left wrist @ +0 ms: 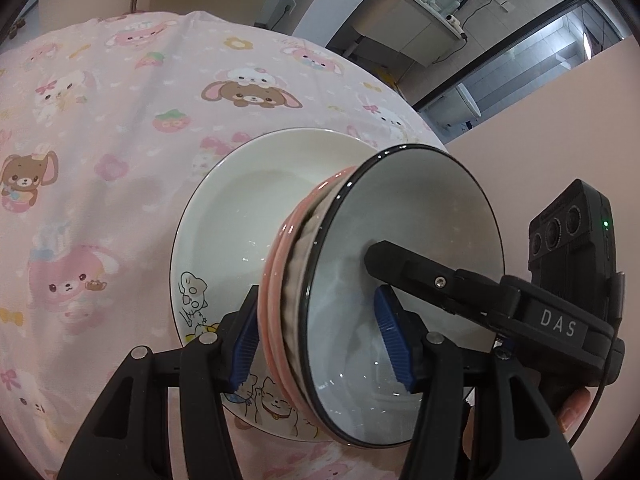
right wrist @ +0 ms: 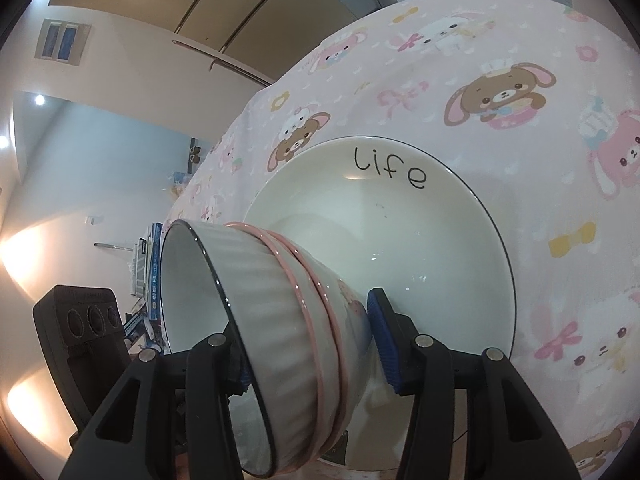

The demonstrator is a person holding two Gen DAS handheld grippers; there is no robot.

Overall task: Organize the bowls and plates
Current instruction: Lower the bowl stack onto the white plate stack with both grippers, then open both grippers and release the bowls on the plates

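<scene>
Over the plate (left wrist: 224,208), both claws (left wrist: 320,344) (right wrist: 310,344) pinching stacked bowls (right wrist: 280,304), bases hidden.

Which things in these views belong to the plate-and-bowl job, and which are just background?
Part of the job:
- stacked bowls, held by the left gripper and right gripper
- white plate under them

Just lying about:
- pink cartoon tablecloth
- cabinet with clutter on top
- wardrobe doors
</scene>
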